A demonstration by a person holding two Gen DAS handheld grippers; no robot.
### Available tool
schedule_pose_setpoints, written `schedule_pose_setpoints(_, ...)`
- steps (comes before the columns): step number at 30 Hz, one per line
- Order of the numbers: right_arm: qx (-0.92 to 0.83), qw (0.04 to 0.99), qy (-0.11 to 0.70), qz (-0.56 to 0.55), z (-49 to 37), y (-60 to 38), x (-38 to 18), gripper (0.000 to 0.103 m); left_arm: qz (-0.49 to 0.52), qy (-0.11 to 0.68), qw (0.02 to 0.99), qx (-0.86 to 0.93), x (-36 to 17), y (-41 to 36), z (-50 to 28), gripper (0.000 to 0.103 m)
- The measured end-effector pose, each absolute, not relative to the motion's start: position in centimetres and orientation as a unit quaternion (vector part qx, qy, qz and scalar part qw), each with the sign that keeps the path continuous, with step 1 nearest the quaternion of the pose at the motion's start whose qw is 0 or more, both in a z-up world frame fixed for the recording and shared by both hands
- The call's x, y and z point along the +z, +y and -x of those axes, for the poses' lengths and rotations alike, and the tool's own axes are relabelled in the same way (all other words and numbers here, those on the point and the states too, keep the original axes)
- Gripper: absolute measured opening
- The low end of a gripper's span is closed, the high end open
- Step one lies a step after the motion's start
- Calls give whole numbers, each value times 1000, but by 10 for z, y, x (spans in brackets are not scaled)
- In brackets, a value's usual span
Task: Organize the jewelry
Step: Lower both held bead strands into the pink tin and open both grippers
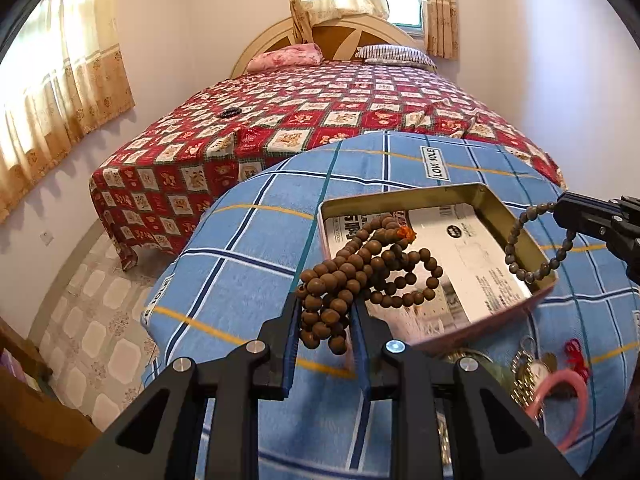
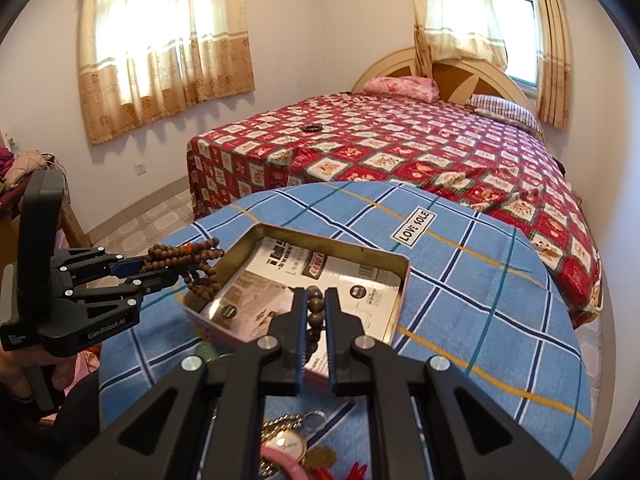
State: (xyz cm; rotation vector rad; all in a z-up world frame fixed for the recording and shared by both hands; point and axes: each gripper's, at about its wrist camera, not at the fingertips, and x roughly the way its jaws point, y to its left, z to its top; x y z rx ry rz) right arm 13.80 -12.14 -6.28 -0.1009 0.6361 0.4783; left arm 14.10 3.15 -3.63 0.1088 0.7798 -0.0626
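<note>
Currently, biggest item down to smallest:
tin [image 1: 516,216]: open metal box on the blue plaid cloth [image 1: 248,264], printed card inside. Looks tilted, near edge raised. I think a bump from either tool could shift or tip it.
mala [image 1: 352,276]: long brown wooden-bead strand, bunched, orange tassel bit. Part hangs over the tin's near rim. Risk: loops spill outside the rim on release, or snag on the edge.
left gripper [image 1: 326,320]: clamped on the mala bunch. Grip is on a loose clump, so strands could slip out.
bracelet [image 1: 540,240]: small grey-brown bead loop, dangling over the tin's right rim.
right gripper [image 2: 316,312]: closed on the bracelet beads. Round beads + narrow pads, so it may roll or pop out.
leftovers: watch [image 2: 286,446], pink bangle [image 1: 560,396], red cord piece on the cloth near me, not boxed yet.
</note>
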Motion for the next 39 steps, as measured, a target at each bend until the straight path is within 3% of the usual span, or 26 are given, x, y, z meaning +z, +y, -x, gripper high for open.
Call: schedule_pose_setpoints(39, 202, 908, 364, 52, -188, -118, -108, 11, -94, 397, 913, -17, -59, 13, -191, 28)
